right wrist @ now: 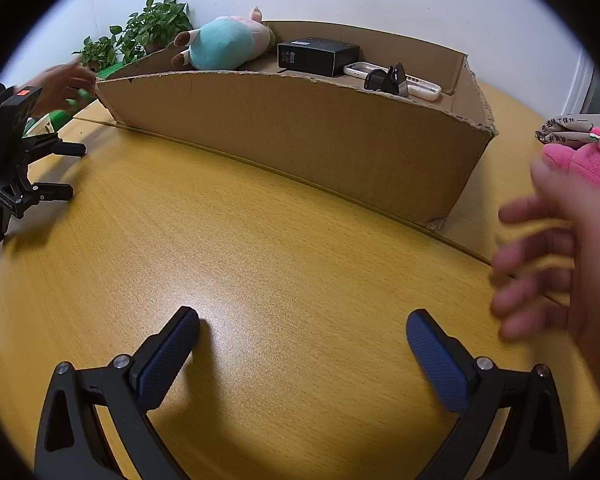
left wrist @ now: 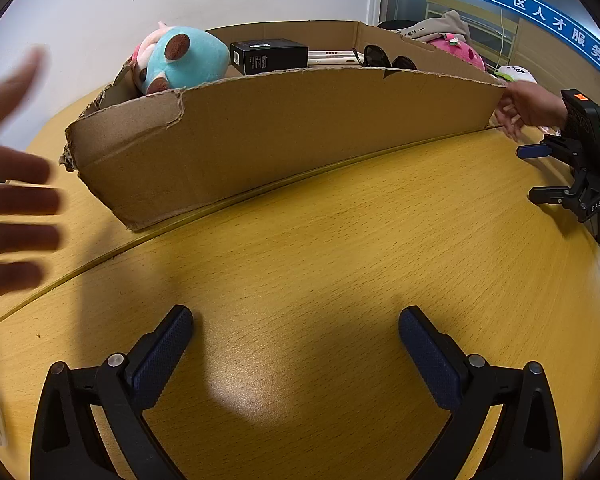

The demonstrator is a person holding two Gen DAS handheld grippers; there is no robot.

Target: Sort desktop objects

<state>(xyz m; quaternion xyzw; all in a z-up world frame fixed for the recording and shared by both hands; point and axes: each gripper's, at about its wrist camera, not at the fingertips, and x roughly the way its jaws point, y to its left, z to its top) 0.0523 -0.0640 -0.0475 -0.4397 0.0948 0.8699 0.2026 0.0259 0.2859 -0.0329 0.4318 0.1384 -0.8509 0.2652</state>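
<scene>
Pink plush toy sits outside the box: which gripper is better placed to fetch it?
Right, probably. The pink plush toy lies past the box on the open right gripper side; from the left gripper it shows only behind the box's far corner.

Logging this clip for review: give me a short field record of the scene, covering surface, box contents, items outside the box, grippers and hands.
surface: wooden table
box: open cardboard box, torn rim
in box: blue plush, black carton, white case, sunglasses
outside box: pink plush, plants
left gripper: open, empty, over bare table
right gripper: open, empty, over bare table
hands: a blurred hand at the left, another hand at the right, both off the grippers
</scene>
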